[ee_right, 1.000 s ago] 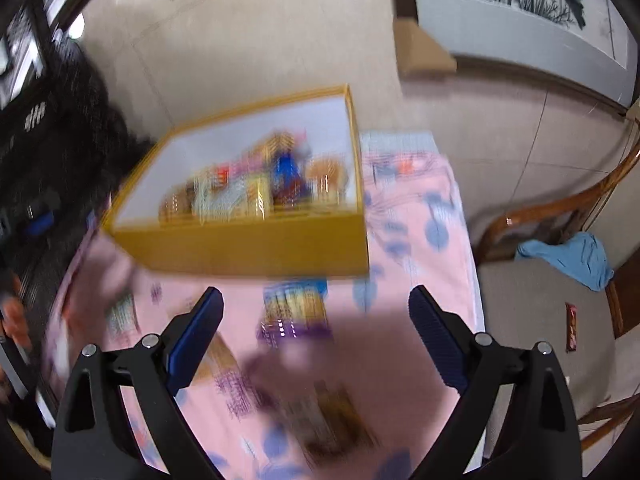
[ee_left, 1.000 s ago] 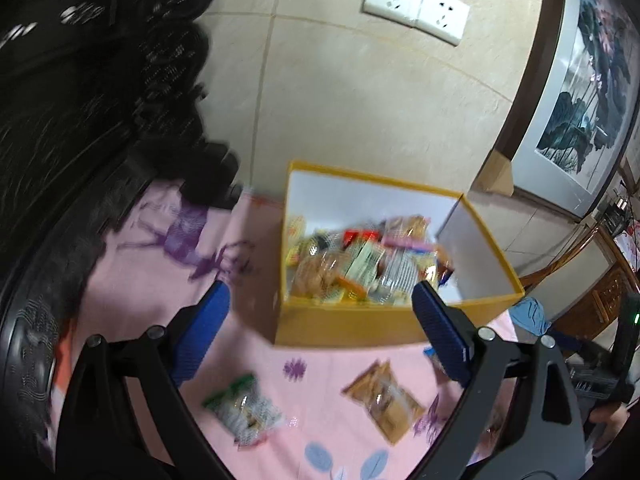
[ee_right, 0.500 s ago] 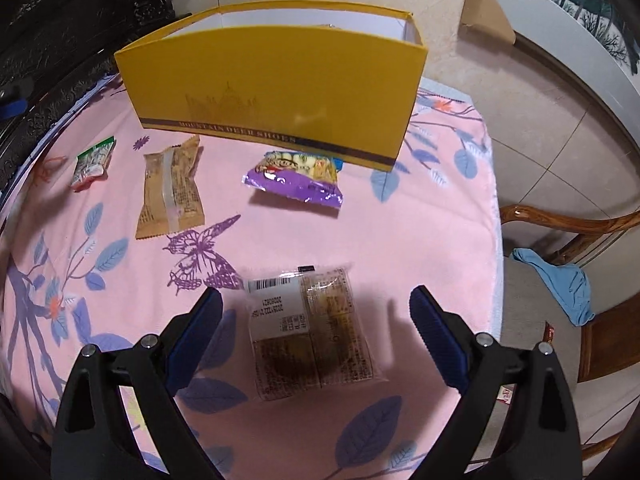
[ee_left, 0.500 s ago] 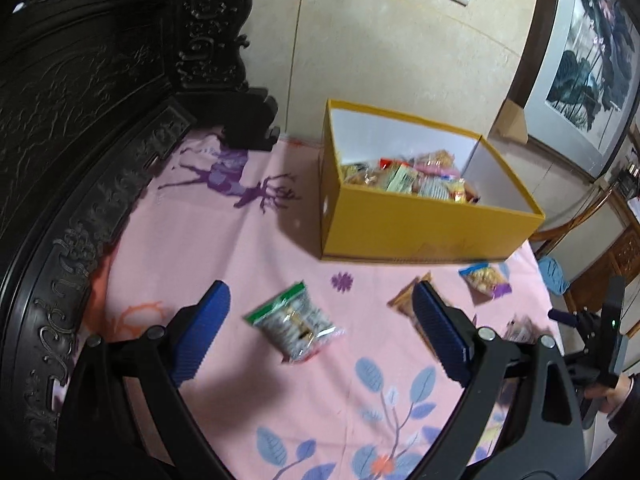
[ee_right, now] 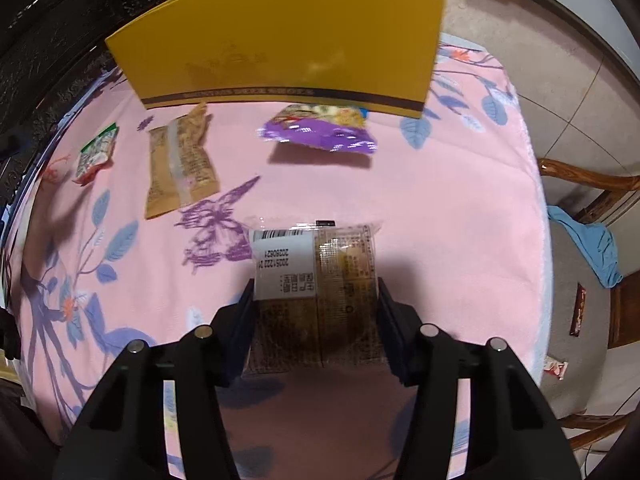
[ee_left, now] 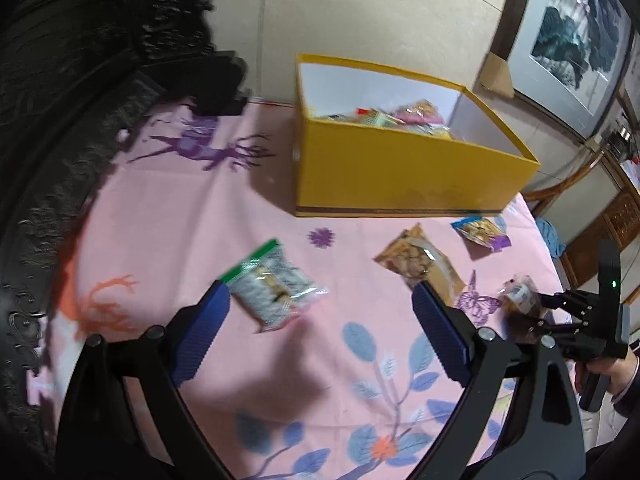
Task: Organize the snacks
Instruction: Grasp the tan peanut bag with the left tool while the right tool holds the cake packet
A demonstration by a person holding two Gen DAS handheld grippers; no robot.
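Presently, left gripper (ee_left: 320,322) hangs open above the green-edged packet (ee_left: 274,286) on the bench (ee_left: 360,360). Right gripper (ee_right: 316,312) is closing, pads against the clear-wrapped cake (ee_right: 316,280). Advise squeezing gently, lifting level toward the yellow box (ee_right: 280,40).

Left gripper (ee_left: 320,320) hangs w/ blue pads wide apart over a pink printed cloth (ee_left: 168,240) — green-edged clear snack pack (ee_left: 274,284) just ahead, by the left pad. Yellow cardboard box (ee_left: 400,176) behind, snacks inside.
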